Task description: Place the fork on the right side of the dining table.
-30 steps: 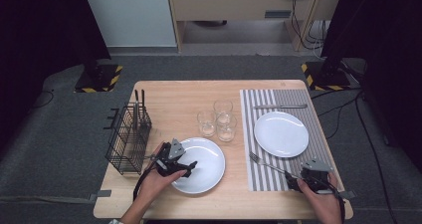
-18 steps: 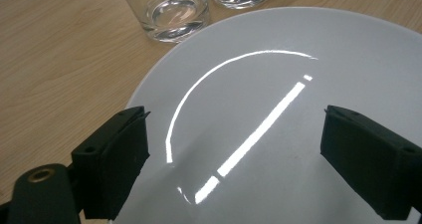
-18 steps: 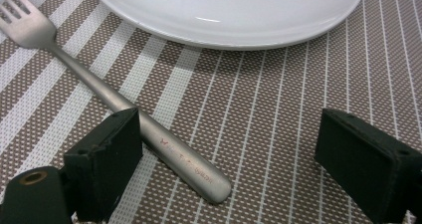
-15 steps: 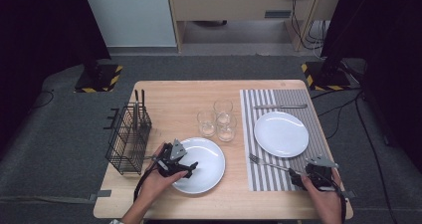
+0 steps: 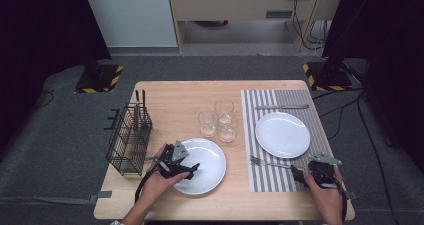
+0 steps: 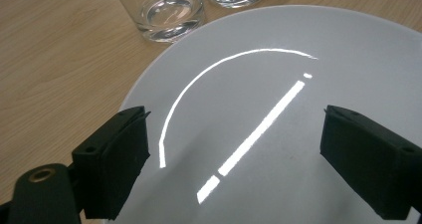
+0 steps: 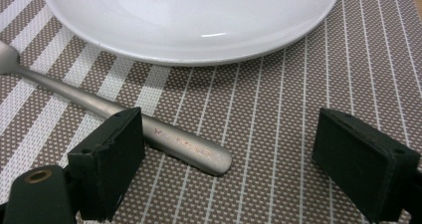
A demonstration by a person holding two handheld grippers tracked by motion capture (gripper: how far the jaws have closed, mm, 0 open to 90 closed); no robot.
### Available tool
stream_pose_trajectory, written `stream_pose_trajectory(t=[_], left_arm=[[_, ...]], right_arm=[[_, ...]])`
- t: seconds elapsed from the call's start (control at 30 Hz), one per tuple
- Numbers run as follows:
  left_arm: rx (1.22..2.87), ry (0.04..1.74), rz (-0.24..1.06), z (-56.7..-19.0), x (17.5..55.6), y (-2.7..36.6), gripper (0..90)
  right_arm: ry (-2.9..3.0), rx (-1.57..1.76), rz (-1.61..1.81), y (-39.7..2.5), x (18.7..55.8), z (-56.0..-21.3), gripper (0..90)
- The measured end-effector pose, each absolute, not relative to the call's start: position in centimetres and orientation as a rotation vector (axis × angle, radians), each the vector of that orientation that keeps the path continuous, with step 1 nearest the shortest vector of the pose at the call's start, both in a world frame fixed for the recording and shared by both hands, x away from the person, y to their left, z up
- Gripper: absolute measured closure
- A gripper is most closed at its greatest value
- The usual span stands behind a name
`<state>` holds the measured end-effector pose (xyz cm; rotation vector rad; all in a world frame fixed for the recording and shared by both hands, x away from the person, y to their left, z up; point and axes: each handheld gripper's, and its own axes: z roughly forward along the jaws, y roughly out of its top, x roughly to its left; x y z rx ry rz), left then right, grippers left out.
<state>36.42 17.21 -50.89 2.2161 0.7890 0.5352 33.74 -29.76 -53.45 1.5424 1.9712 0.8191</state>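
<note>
Light wooden bench carries everything; on its right half lies a brown-and-white striped woven placemat, on its left edge stands a black wire cutlery basket with dark-handled utensils upright in it. Round white plate sits on the placemat; a second round white plate sits on bare wood at bench front-centre, just right of the basket. Three clear glass tumblers cluster between the two plates, two of them seen at the top of the left gripper view just beyond the plate rim. Left gripper, held in the left hand, hovers over the near-left part of the front plate, jaws spread wide, nothing between them; cannot tell if it touches the plate. Right gripper, in the right hand, sits low over the placemat's near-right corner, jaws released and wide apart, holding nothing. Matte silver fork lies flat on the placemat just in front of the right plate, tines toward bench centre, handle end lying inside the open jaws close to the left jaw, not clamped. Silver table knife lies on the placemat beyond the right plate.
</note>
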Motion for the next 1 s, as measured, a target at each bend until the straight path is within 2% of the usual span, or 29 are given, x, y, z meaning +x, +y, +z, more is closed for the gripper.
stream_pose_trajectory(t=[0.4, 0.47, 0.6, 1.0], left_arm=[[2.212, 0.792, 0.532, -50.9, 36.4, 17.2, 11.2], [2.217, 0.790, 0.532, -51.0, 36.4, 17.2, 11.2], [2.218, 0.791, 0.529, -51.0, 36.4, 17.1, 11.2], [2.220, 0.797, 0.533, -51.1, 36.3, 17.2, 11.4]], right_arm=[[1.904, 1.467, 0.954, -28.5, 33.2, -51.1, 26.0], [1.919, 1.424, 0.971, -27.7, 33.3, -50.6, 32.5], [1.959, 1.333, 1.021, -25.9, 33.5, -50.1, 37.9], [2.012, 1.262, 1.064, -22.8, 35.3, -50.3, 49.3]])
